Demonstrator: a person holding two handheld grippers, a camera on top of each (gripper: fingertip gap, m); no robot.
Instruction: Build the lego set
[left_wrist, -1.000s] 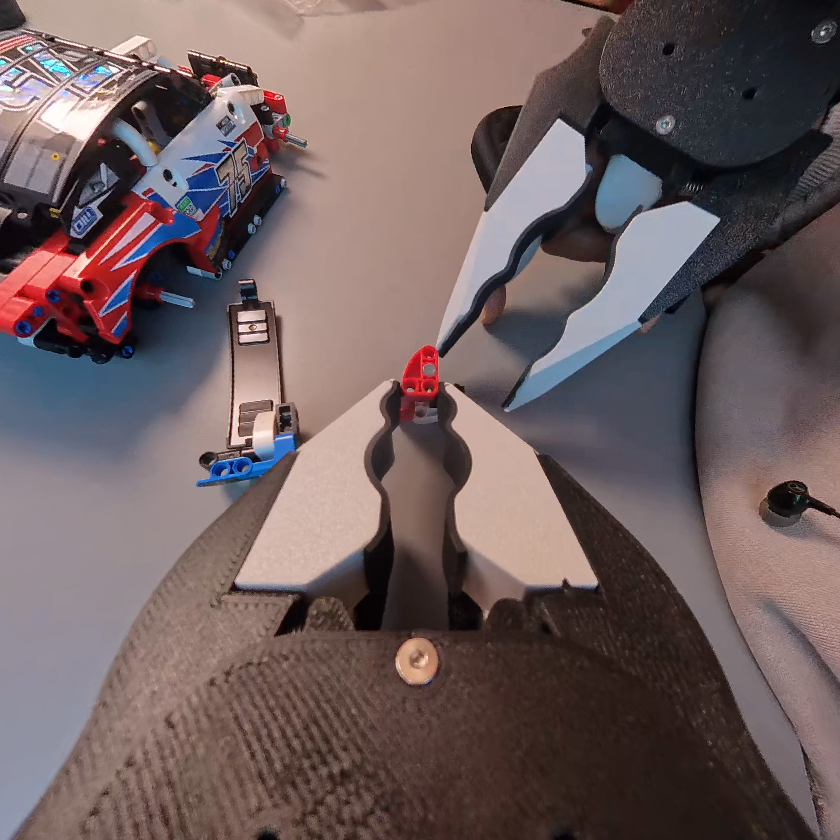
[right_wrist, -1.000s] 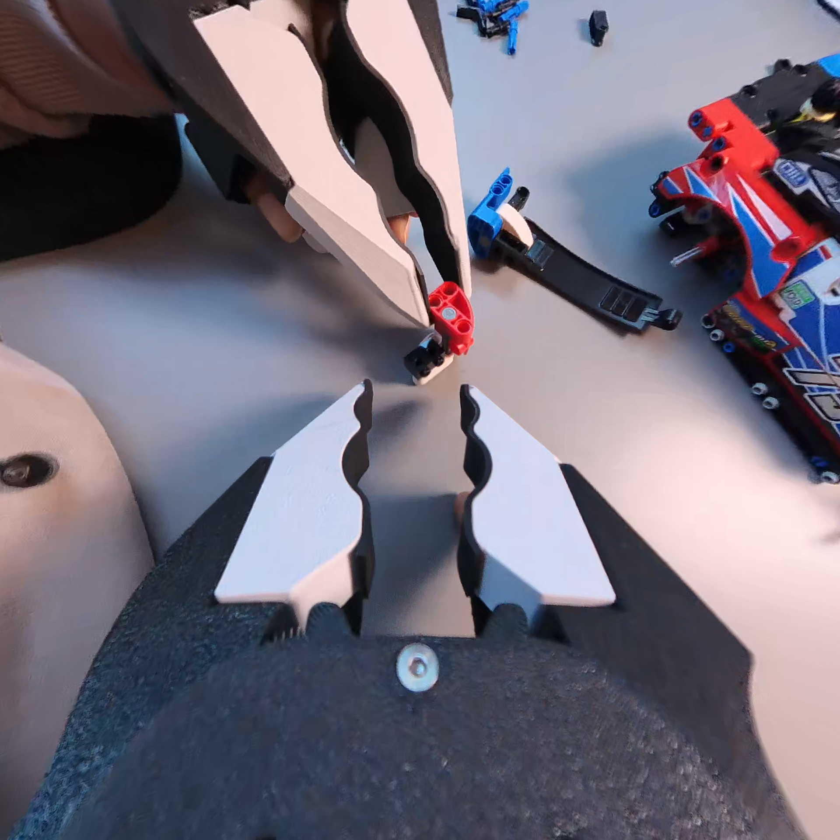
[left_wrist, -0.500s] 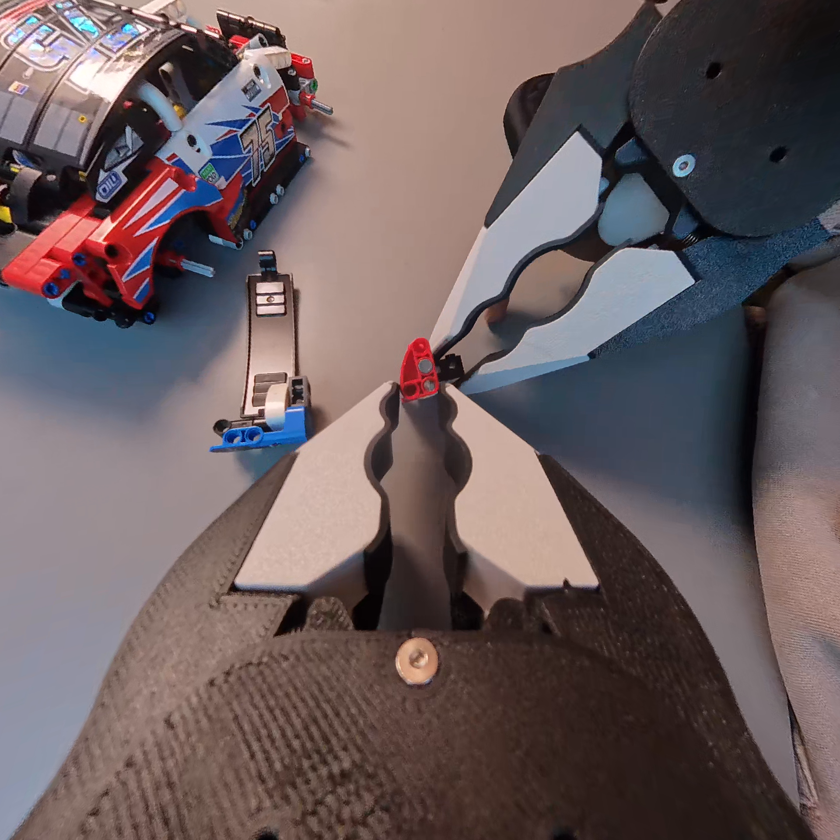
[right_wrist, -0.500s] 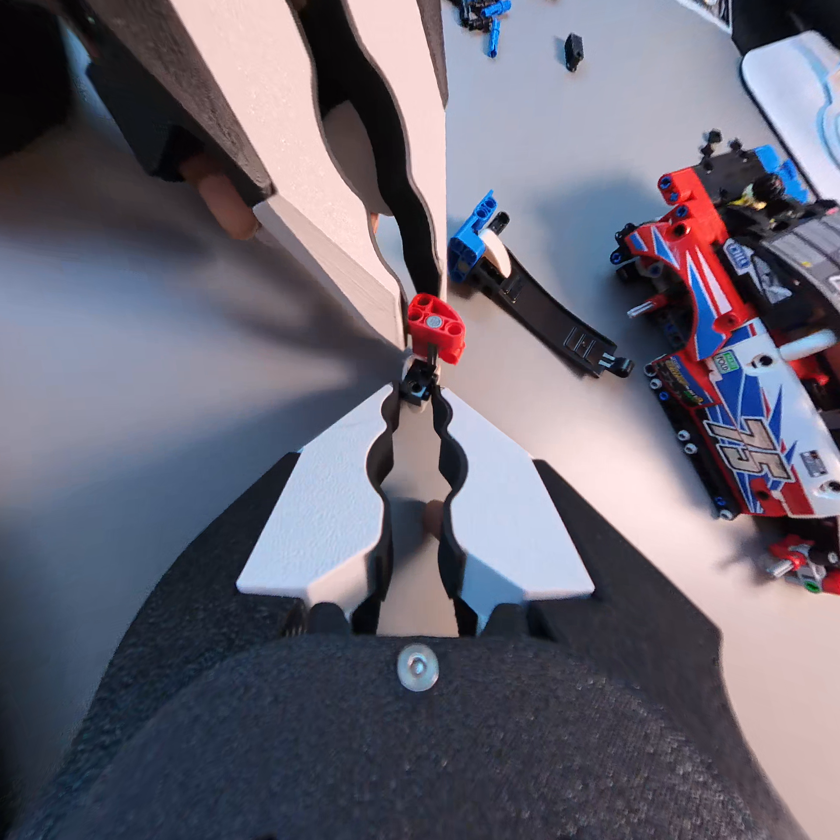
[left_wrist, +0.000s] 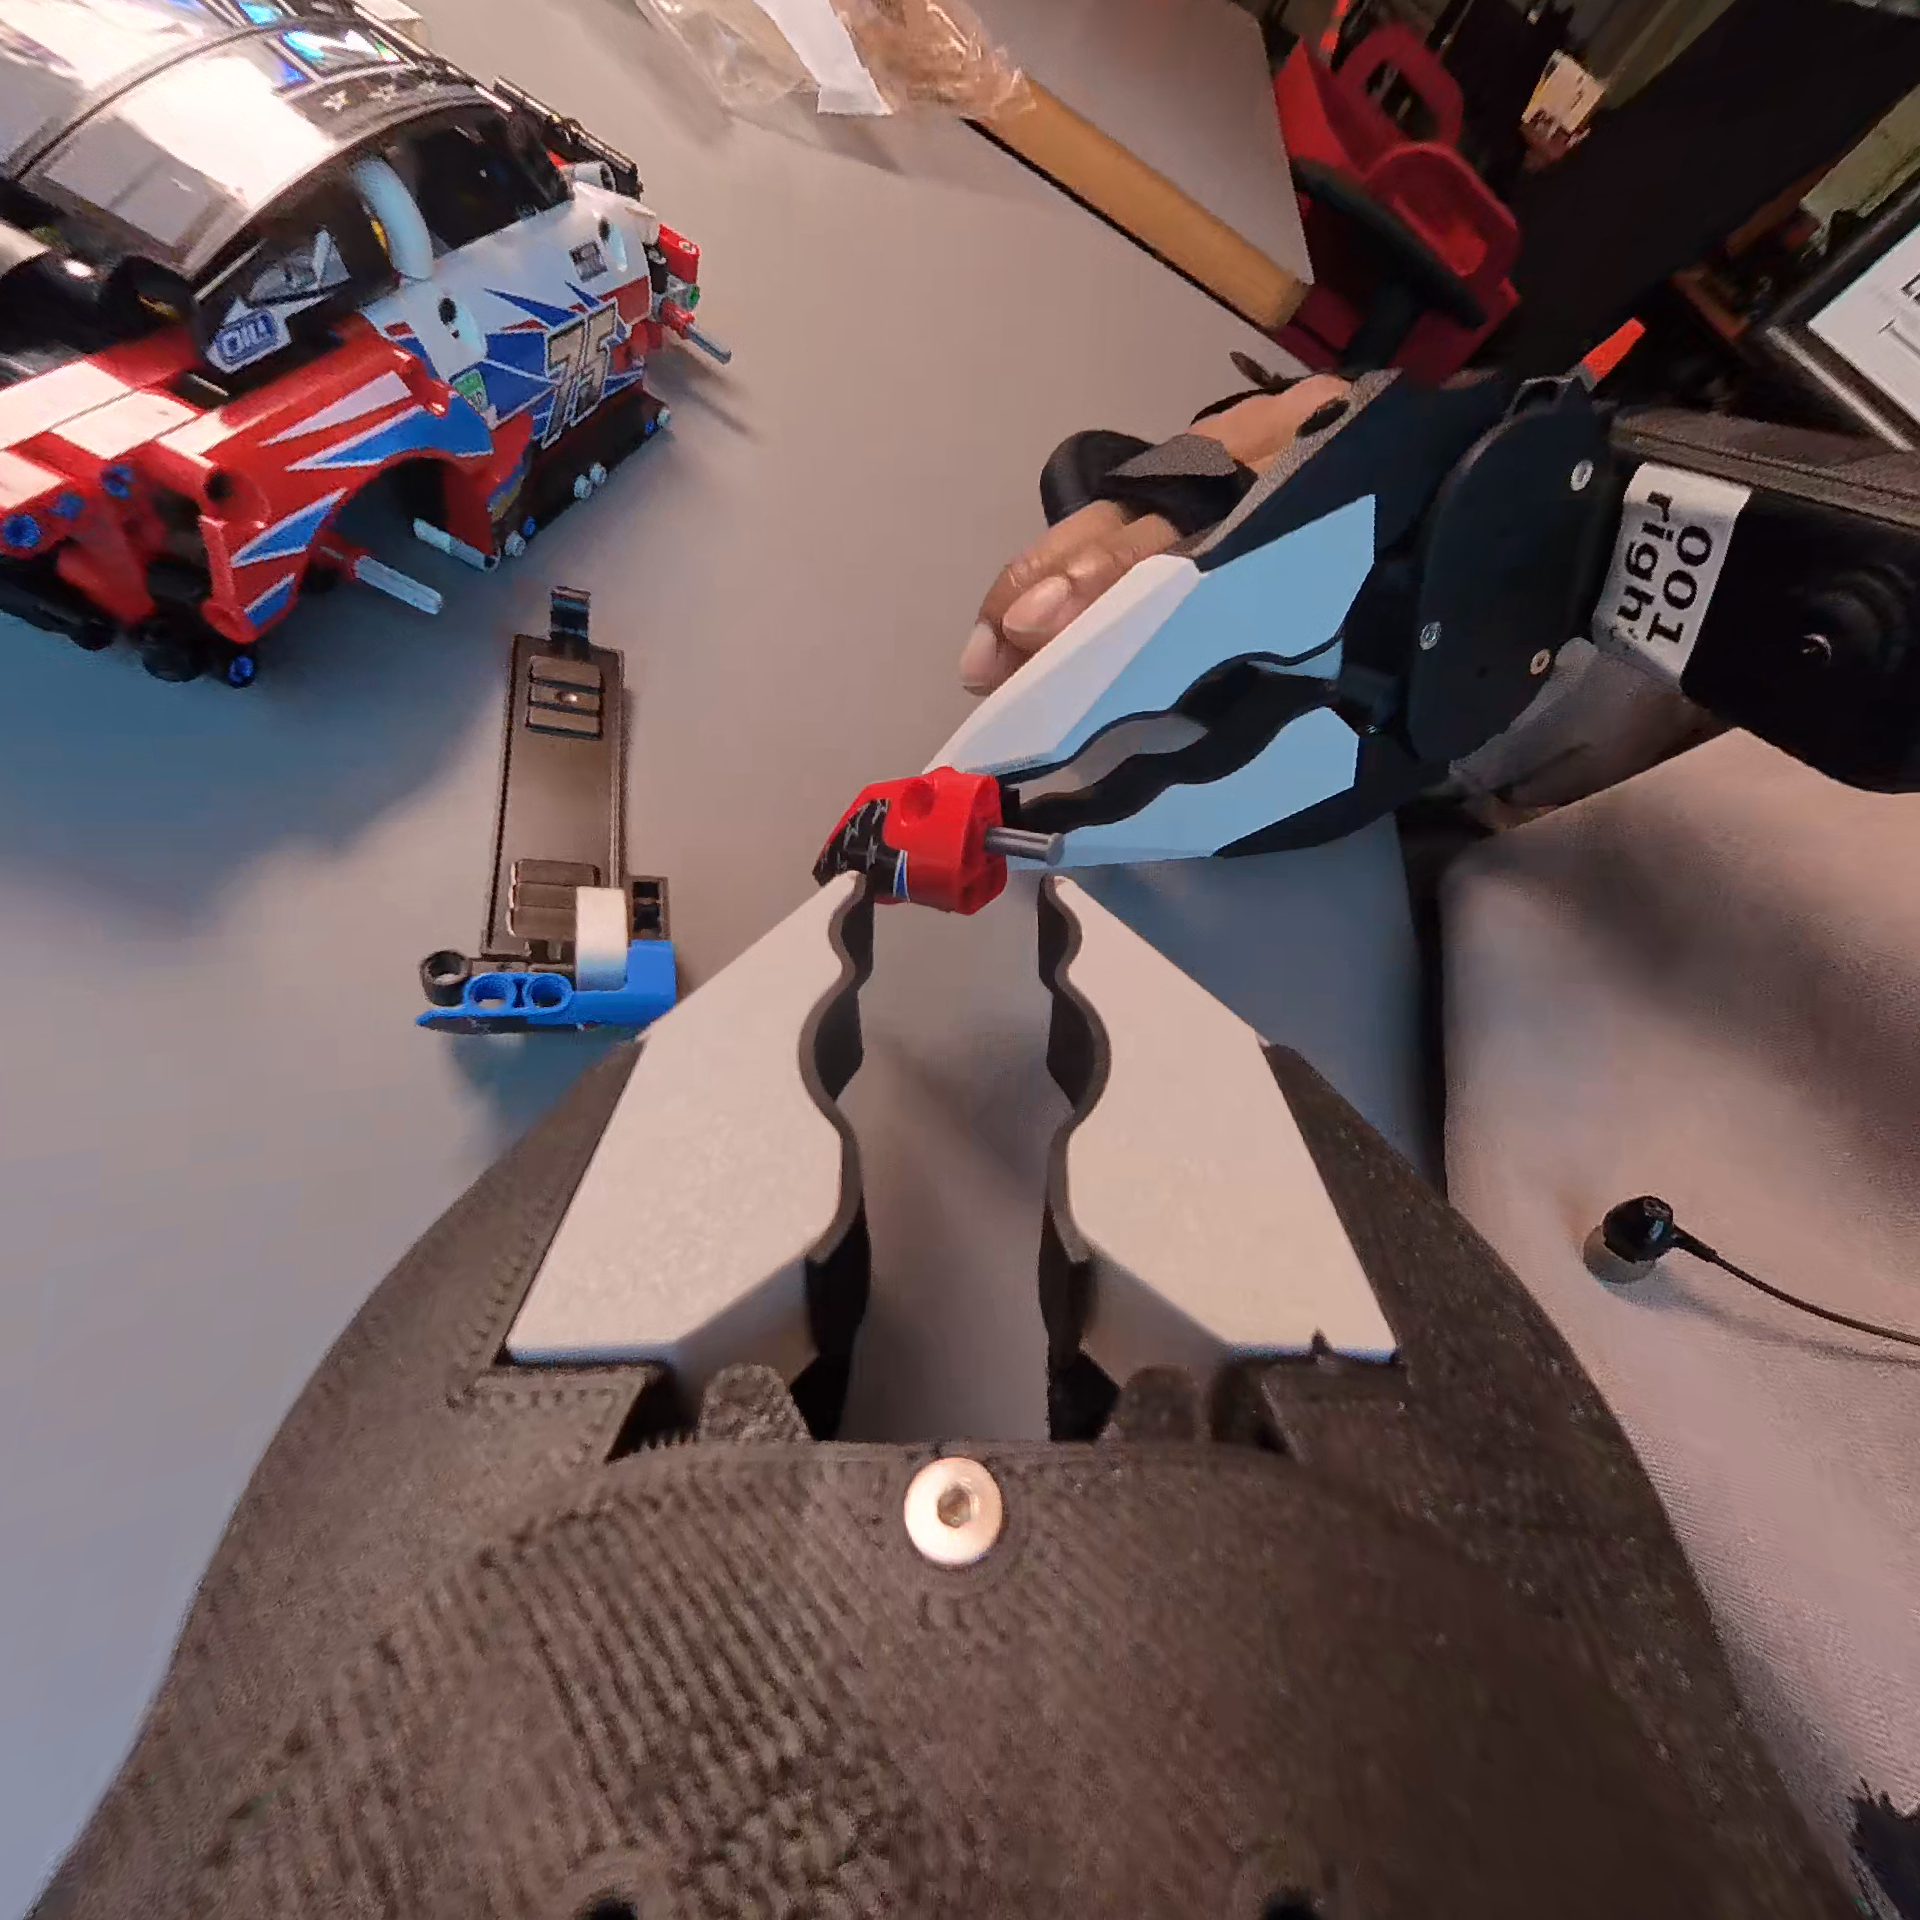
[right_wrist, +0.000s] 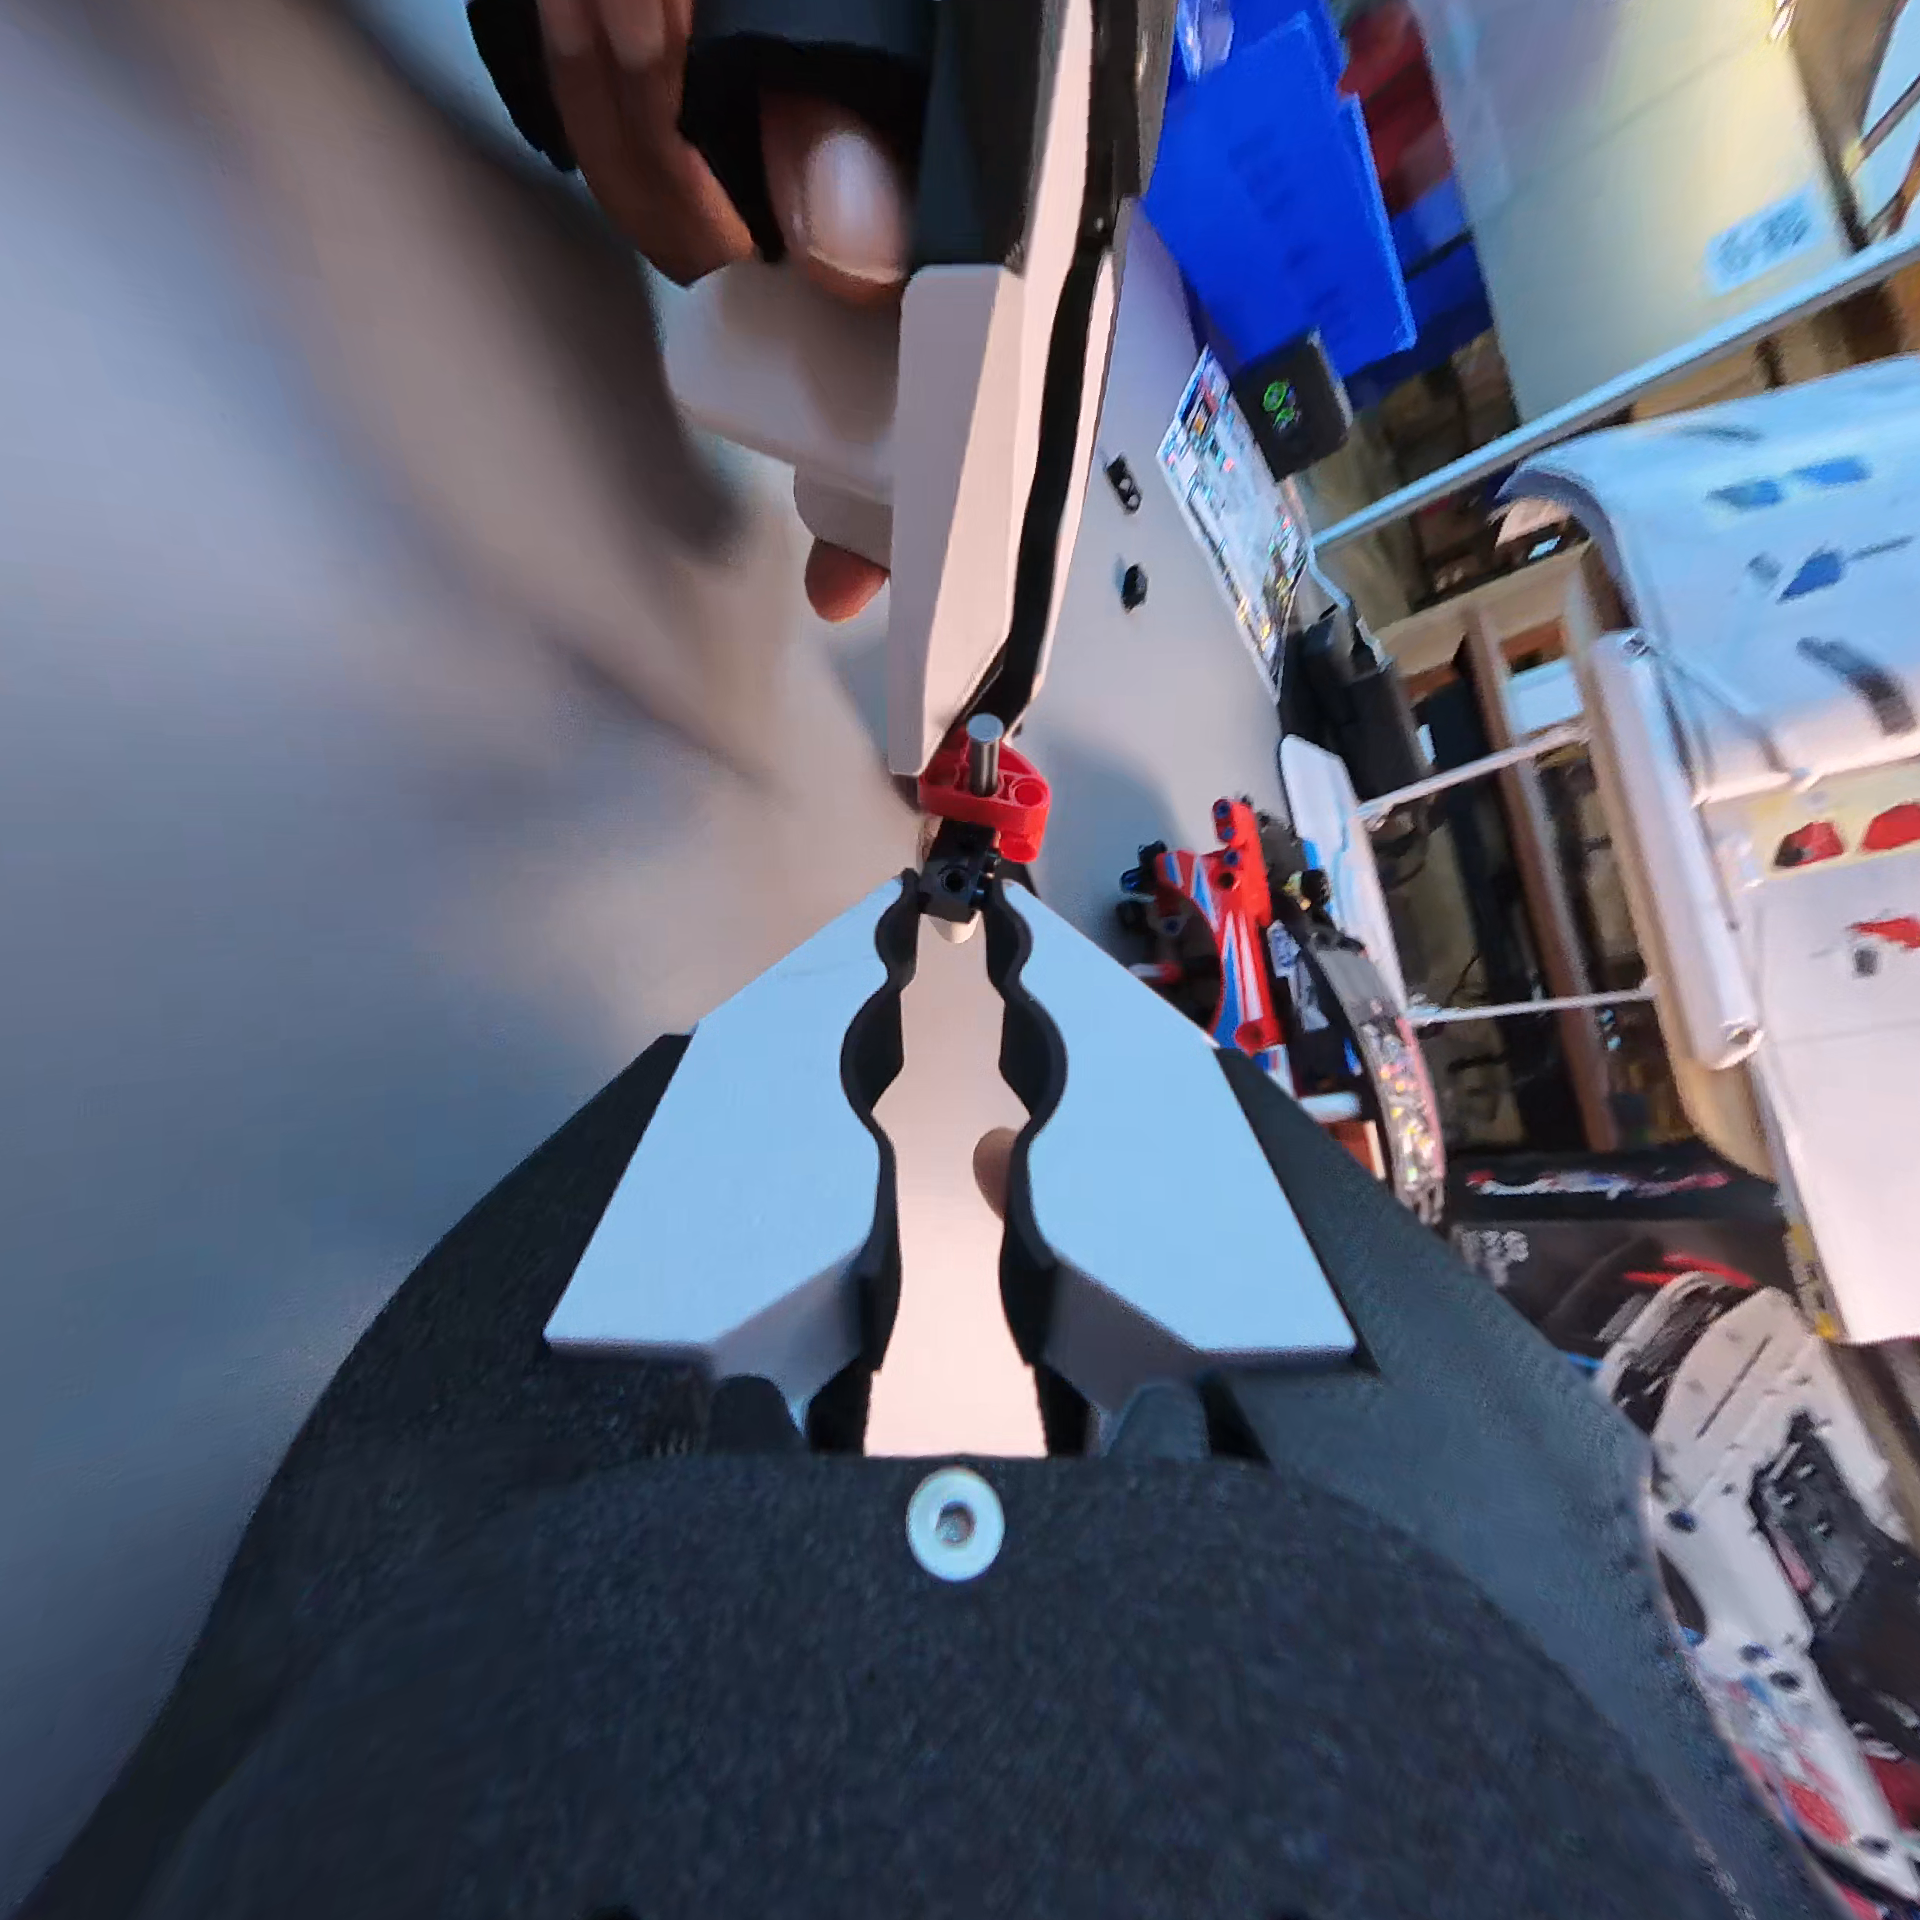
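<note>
A small assembly, a red piece (left_wrist: 940, 847) with a grey axle and a black end, is held above the grey table (left_wrist: 883, 416). My right gripper (left_wrist: 1013, 826) comes in from the right and is shut on it. In the right wrist view the gripper (right_wrist: 951, 899) pinches the black end (right_wrist: 956, 883), and the red piece (right_wrist: 987, 800) sticks out beyond. My left gripper (left_wrist: 945, 894) is open just below the piece, and its left fingertip touches the piece. Its fingers (right_wrist: 956, 520) hang from above in the right wrist view.
The red, white and blue race car (left_wrist: 312, 364) stands at the far left, also seen in the right wrist view (right_wrist: 1236, 935). A black panel with a blue end (left_wrist: 561, 790) lies beside it. Plastic bags (left_wrist: 831, 52) lie at the back. A person's light garment (left_wrist: 1662, 1143) is at right. Only a small space, under 4 cm, lies between the two pairs of fingers.
My right gripper closed on the black end of the assembly. My left gripper opened and let go of the red piece. Both grippers rose and tilted, so the room beyond the table shows.
</note>
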